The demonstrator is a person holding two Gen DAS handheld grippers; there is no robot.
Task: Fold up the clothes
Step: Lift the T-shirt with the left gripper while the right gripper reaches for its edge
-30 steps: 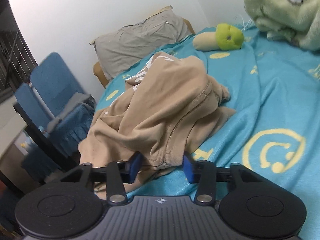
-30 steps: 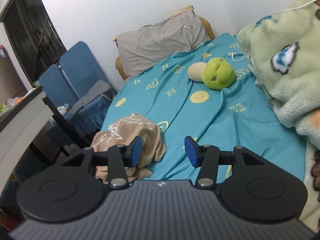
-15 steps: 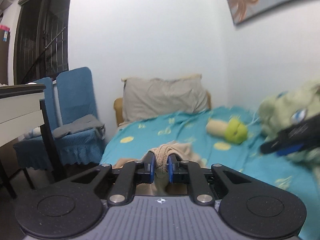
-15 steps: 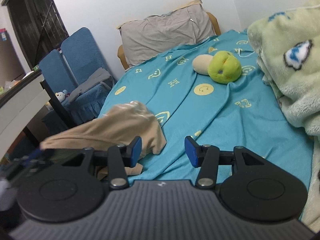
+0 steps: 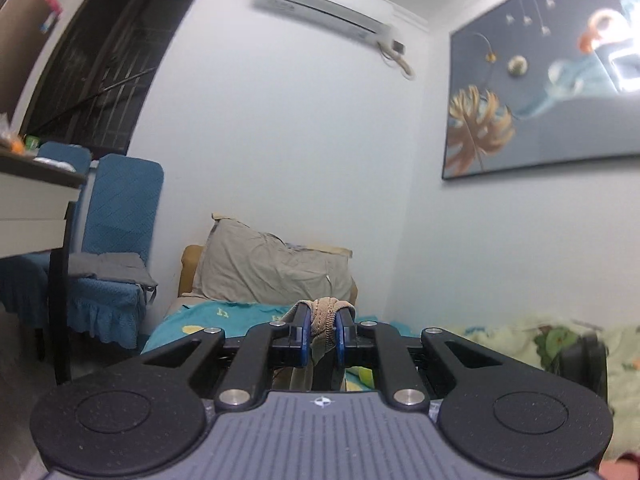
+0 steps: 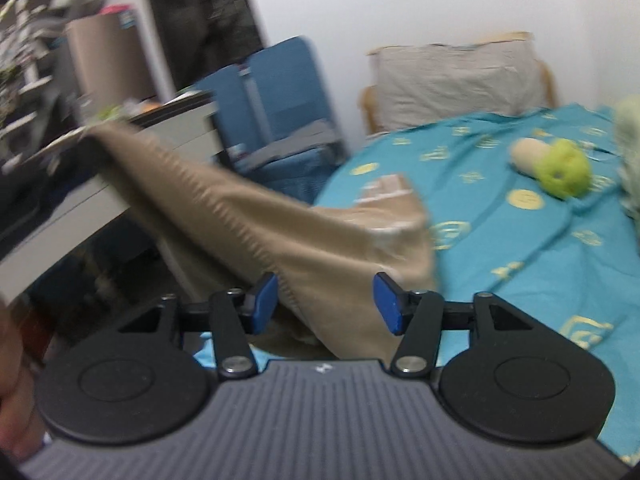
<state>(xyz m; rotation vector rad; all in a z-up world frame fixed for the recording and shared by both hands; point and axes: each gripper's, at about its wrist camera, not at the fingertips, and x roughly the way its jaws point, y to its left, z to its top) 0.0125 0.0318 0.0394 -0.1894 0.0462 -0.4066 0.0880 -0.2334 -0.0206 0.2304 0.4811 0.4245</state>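
Left gripper [image 5: 322,334] clenched on a bunched hem of the tan garment [image 6: 280,232], cloth stretched in the air from the bed [image 6: 520,240] edge toward the desk [image 6: 120,168], right gripper [image 6: 326,302] spread wide, fabric draped between its blue pads [image 6: 386,302], not pinched.

Left hand-held gripper [image 5: 322,334] raised, roughly level, jaws clamped on tan garment [image 5: 325,320]. Right hand-held gripper [image 6: 326,304] angled down, jaws wide apart.

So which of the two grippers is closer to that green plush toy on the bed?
Right, probably. The right gripper hangs open at the bed's edge, the green plush toy ahead of it. The left gripper, shut on the tan garment, is lifted; its view barely shows the toy.
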